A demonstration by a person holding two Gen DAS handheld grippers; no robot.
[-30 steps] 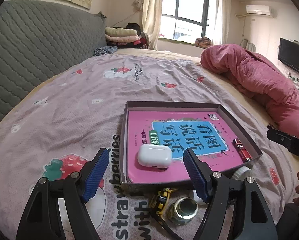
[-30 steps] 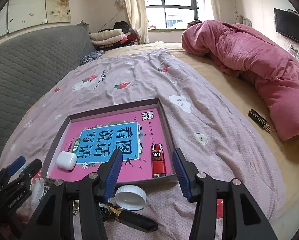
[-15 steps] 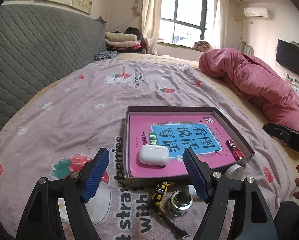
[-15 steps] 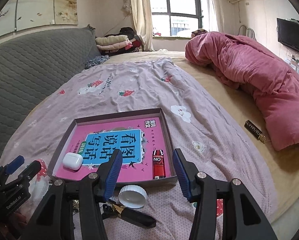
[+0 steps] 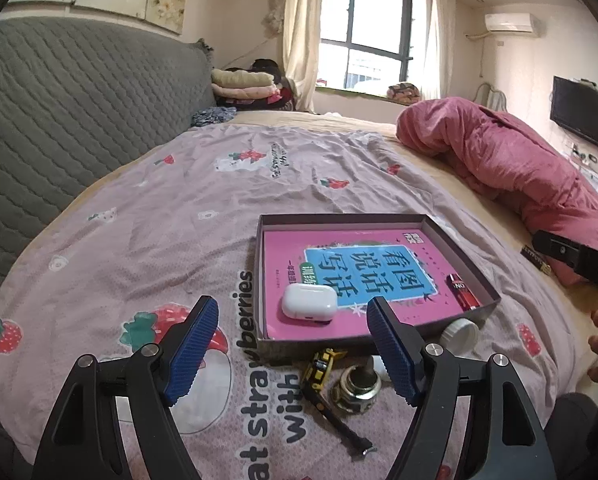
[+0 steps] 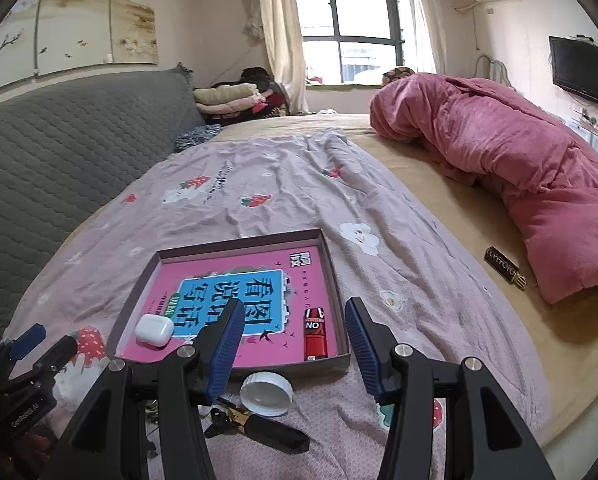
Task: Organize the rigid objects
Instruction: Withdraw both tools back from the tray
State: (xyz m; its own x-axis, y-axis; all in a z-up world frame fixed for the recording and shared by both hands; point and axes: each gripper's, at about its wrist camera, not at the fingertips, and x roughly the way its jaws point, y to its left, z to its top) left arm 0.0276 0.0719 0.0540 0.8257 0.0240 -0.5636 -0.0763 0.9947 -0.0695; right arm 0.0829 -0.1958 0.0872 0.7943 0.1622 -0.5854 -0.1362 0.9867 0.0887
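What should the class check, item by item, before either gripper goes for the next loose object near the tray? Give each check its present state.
1. Left gripper open, nothing between its pads: ok.
2. Right gripper open, nothing between its pads: ok.
3. Tray has free room: ok; only the earbud case and red battery lie on the pink book inside.
4. Loose objects in view: ok; white cap, metal nut and yellow toy lie on the sheet before the tray's near wall.
5. Objects apart enough for a clean grip: not ok; nut and toy lie close together.
6. Dark bar by the pink quilt within reach: cannot tell.
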